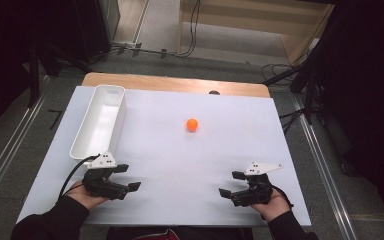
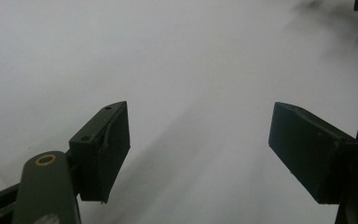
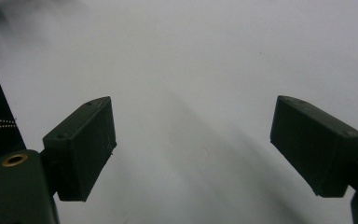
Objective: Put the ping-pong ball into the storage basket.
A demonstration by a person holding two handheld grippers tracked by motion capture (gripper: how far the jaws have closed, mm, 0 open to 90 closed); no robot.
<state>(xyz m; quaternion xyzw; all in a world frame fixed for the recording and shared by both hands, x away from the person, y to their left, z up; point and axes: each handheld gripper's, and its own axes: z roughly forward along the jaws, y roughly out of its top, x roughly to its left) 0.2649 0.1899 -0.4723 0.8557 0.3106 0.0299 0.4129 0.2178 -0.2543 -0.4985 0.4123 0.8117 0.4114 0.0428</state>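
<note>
A small orange ball lies near the middle of the white table top. A long white bin stands along the table's left side, empty as far as I can see. My left gripper rests low at the front left, just in front of the bin's near end, open with nothing between its jaws. My right gripper sits at the front right, also open and empty. Both are well short of the ball.
The white sheet covers a wooden table whose far edge shows behind it. Beyond lie a grey floor, cables and dark stands at both sides. Metal rails run along the floor left and right.
</note>
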